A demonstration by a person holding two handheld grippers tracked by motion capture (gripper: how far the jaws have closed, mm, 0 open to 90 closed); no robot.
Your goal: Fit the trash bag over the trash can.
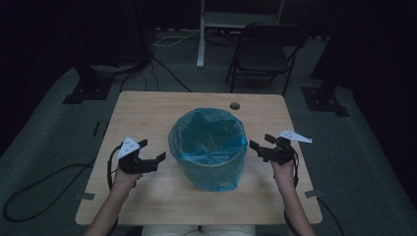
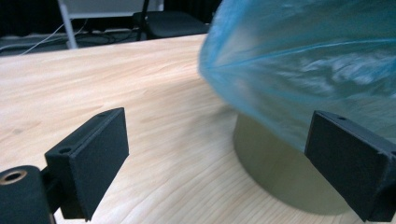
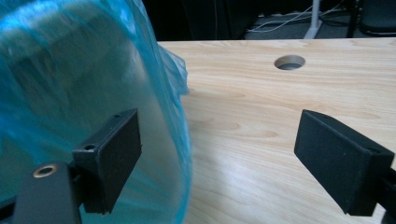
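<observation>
counter: pale wood grain, smooth, faint sheen | bin liner: thin blue translucent plastic, crinkled, glossy | bin: smooth matt wall | claw pads: black, matt

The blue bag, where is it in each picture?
High view: the blue bag sits mid-table, lining a bin.
Left gripper view: upper right.
Right gripper view: left side.
Shared landmark: the wooden table; its round hole shows in the high and right gripper views.
</observation>
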